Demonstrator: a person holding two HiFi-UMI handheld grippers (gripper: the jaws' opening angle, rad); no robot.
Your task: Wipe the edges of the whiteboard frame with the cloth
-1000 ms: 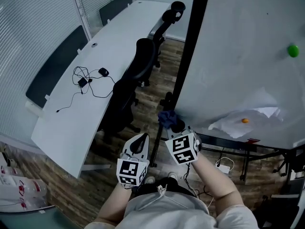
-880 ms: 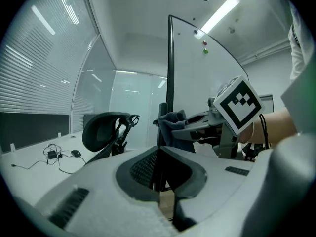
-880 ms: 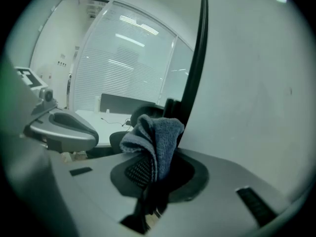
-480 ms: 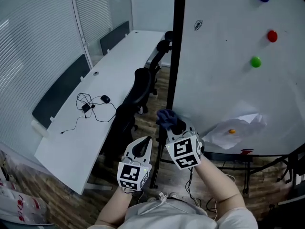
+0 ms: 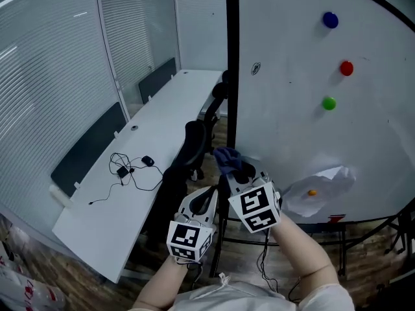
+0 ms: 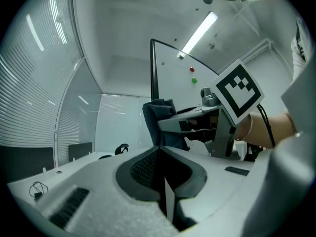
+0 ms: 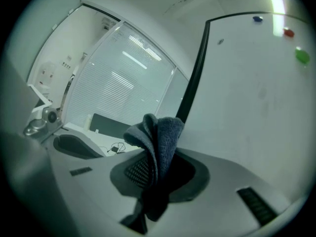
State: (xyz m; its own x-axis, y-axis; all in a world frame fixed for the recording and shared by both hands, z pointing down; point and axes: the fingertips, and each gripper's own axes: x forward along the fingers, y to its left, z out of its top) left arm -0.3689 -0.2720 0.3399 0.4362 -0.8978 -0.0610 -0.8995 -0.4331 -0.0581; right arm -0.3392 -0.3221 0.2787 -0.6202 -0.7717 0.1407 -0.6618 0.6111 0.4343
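While your right gripper (image 5: 236, 172) stays clenched on the cloth (image 5: 226, 157), the view has tipped upward since a second ago: a red magnet (image 5: 347, 68) and a blue one (image 5: 331, 20) now show above the green magnet (image 5: 329, 102), which was the only one of the three in sight then. The cloth also sits higher against the crumpled paper (image 5: 322, 185) than it did.

Nearest you, the left gripper (image 6: 159, 154) has its jaws pressed together with nothing between them, and it hangs just below and left of the right one. The right gripper view shows the ribbed dark pads pinching a fold of blue, nubby terry cloth (image 7: 159, 135), bunched and standing up out of the jaws (its lower end droops into the gap). The bundle lies right by the black left edge of the whiteboard frame (image 5: 231, 76), low on that upright; whether it touches is unclear.

Beyond it, the whiteboard (image 5: 292, 122) is smooth and pale, with the paper pinned by a small orange magnet (image 5: 312, 192). To the left stands a long white desk (image 5: 155, 135) carrying tangled black cables (image 5: 126, 170), with a dark office chair (image 5: 192, 141) drawn up to it. Slatted blinds behind glass (image 5: 52, 63) close the room, over a wood-plank floor (image 5: 39, 264).
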